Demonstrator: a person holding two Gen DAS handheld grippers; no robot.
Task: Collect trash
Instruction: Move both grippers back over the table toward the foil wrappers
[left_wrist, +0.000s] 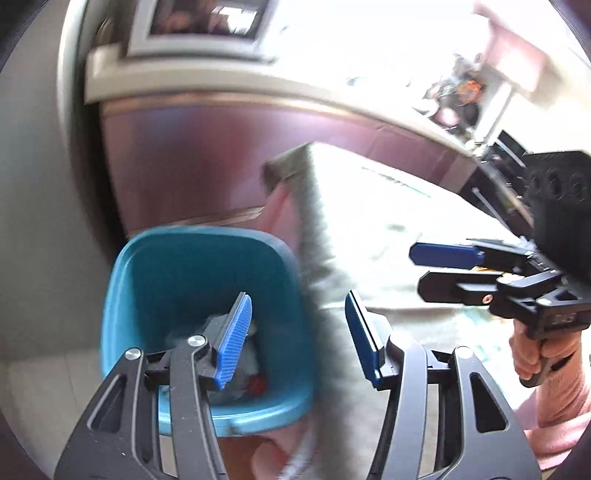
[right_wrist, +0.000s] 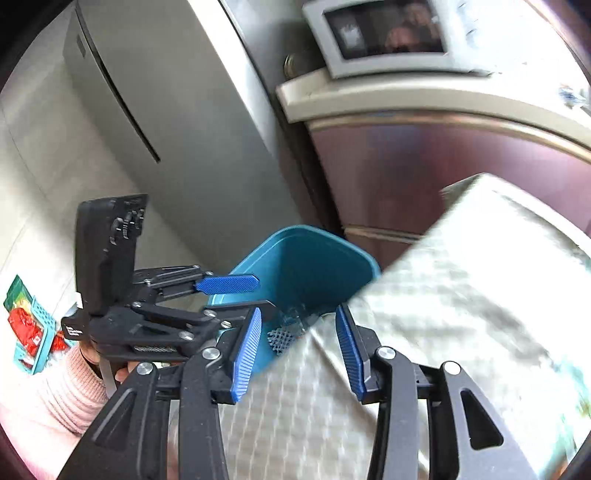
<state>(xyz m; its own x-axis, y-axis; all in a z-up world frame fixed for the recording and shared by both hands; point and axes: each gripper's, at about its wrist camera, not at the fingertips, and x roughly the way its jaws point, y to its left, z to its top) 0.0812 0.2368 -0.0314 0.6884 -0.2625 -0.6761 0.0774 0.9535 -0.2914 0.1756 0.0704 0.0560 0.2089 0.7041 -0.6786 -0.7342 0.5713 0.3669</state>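
A blue trash bin (left_wrist: 184, 273) stands on the floor beside the table corner; crumpled trash (left_wrist: 240, 365) lies at its bottom. My left gripper (left_wrist: 299, 332) is open and empty, above the bin's right rim. My right gripper (left_wrist: 415, 267) shows at the right over the table, open and empty. In the right wrist view the bin (right_wrist: 306, 266) is ahead, with white mesh trash (right_wrist: 282, 338) inside. My right gripper (right_wrist: 299, 343) is open over the table edge. My left gripper (right_wrist: 236, 295) is open beside the bin at the left.
The table (right_wrist: 461, 295) has a pale checked cloth. A dark red cabinet (left_wrist: 221, 158) with a microwave (right_wrist: 388, 33) on top stands behind the bin. A grey fridge (right_wrist: 166, 129) is at the left. A basket of packets (right_wrist: 29, 328) sits on the floor.
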